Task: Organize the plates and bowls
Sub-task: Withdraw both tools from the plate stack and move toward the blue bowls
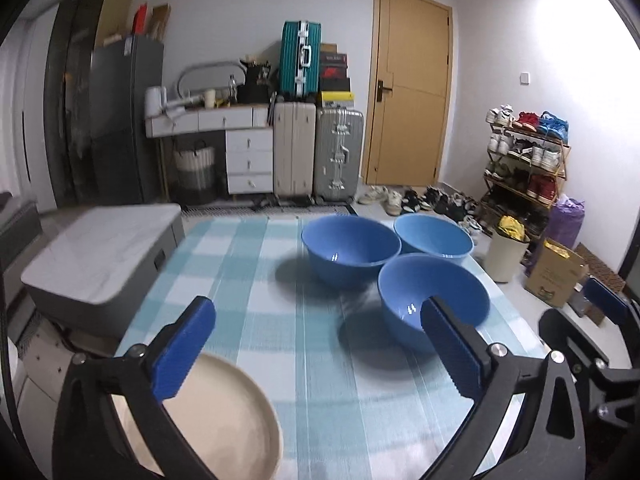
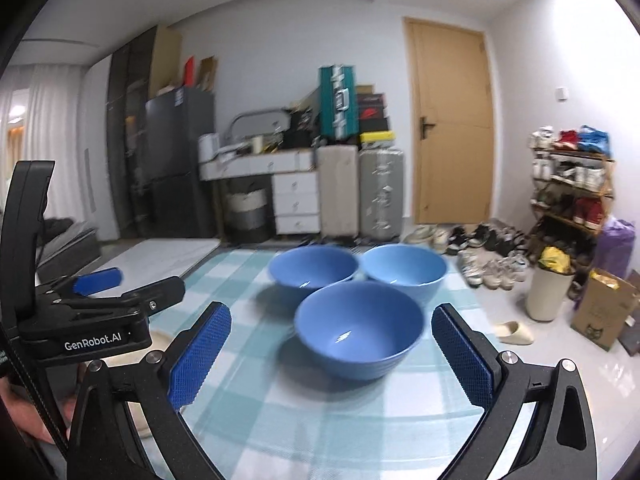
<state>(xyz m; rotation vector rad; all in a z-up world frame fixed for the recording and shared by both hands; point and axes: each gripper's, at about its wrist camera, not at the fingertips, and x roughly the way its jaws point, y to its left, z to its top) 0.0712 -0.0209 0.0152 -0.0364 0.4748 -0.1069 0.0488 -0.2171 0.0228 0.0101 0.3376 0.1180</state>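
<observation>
Three blue bowls stand together on the blue checked tablecloth (image 1: pixel 248 264): a near bowl (image 1: pixel 434 300) (image 2: pixel 358 334), a far left bowl (image 1: pixel 350 250) (image 2: pixel 314 270) and a far right bowl (image 1: pixel 434 240) (image 2: pixel 404 272). A cream plate (image 1: pixel 224 420) lies at the near left, partly under my left finger. My left gripper (image 1: pixel 316 344) is open and empty above the cloth, left of the near bowl. My right gripper (image 2: pixel 332 360) is open and empty, with the near bowl just beyond its fingers. The left gripper (image 2: pixel 100 284) also shows in the right wrist view.
A grey-topped low cabinet (image 1: pixel 104 248) stands off the table's left. Beyond the table are suitcases (image 1: pixel 316 152), a wooden door (image 1: pixel 408 92), a shoe rack (image 1: pixel 524 160), a bin (image 1: pixel 506 252) and a cardboard box (image 1: pixel 556 276) on the floor.
</observation>
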